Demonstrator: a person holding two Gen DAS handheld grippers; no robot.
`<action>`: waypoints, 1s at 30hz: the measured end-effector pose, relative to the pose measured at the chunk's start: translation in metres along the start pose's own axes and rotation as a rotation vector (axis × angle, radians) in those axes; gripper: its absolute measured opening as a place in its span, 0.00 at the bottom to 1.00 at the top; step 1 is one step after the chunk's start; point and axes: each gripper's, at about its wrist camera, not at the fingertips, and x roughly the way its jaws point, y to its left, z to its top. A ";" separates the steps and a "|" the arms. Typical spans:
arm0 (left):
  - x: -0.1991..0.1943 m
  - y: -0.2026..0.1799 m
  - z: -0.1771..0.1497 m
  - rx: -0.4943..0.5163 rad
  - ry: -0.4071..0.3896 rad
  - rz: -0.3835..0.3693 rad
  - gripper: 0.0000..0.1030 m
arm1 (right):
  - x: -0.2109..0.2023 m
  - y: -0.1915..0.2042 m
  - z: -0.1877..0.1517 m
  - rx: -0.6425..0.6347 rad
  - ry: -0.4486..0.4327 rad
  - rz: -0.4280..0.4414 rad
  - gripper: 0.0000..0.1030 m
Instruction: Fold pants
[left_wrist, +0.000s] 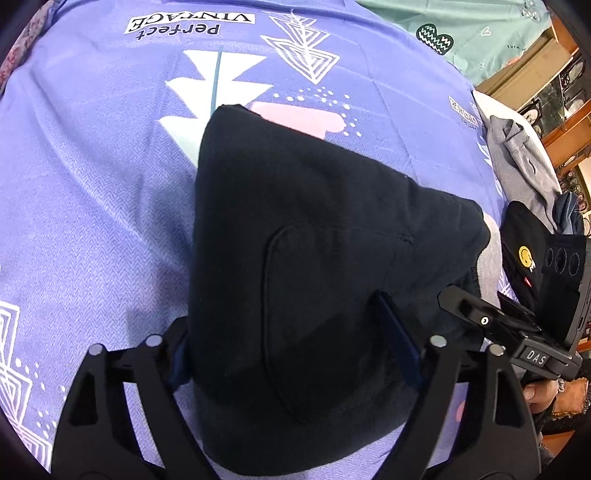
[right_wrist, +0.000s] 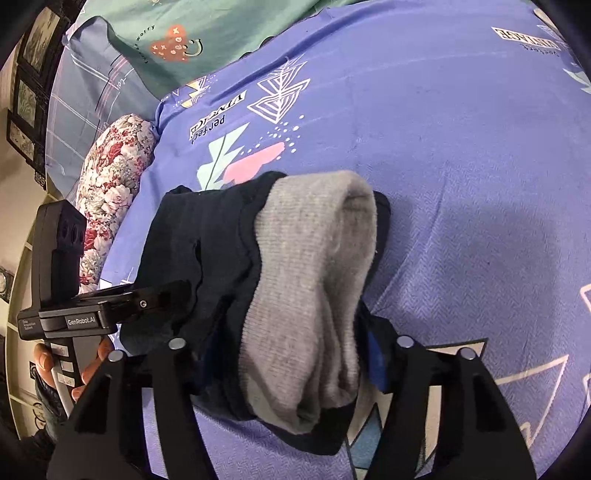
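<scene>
Right wrist view: purple printed bedsheet (right_wrist: 443, 147) under black pants (right_wrist: 207, 251), both grippers clamping them

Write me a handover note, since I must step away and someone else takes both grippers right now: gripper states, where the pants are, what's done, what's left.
Left gripper: fingers straddle the near end of the black pants; grip cannot be confirmed.
Right gripper: same, astride the end showing the grey lining.
The pants lie as a compact bundle on the purple bedsheet, already folded over several times.
Left: check the bundle is tidy, flatten the bulging end, then withdraw both grippers.
</scene>
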 end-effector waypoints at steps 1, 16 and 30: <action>0.000 0.000 0.000 0.008 -0.002 0.004 0.80 | 0.000 0.001 0.000 -0.003 0.000 0.000 0.57; 0.005 -0.002 0.004 0.078 0.008 -0.044 0.88 | 0.006 0.005 0.007 0.014 0.002 0.019 0.67; -0.038 -0.005 -0.003 0.060 -0.077 0.012 0.49 | -0.012 0.027 0.008 -0.049 -0.033 0.005 0.45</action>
